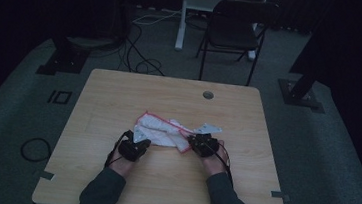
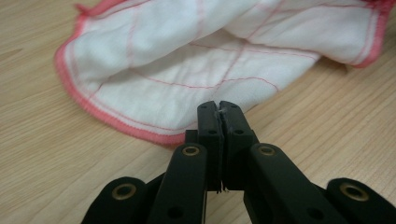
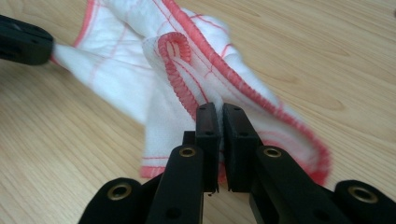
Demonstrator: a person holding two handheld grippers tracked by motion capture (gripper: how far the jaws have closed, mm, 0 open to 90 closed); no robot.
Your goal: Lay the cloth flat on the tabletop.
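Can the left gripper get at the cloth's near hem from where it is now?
Probably yes: the left gripper is already at the cloth's red hem, jaws closed on it, bare table around.

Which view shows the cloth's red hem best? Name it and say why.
The right gripper view: the hem is close and sharp there, its stitching loops showing, with cloth between the right gripper. The left gripper view shows the hem plainly but smoother. The high view shows it only as a thin dim line.

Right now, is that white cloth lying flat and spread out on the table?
No, the cloth is bunched and folded over, its red hem curling up.
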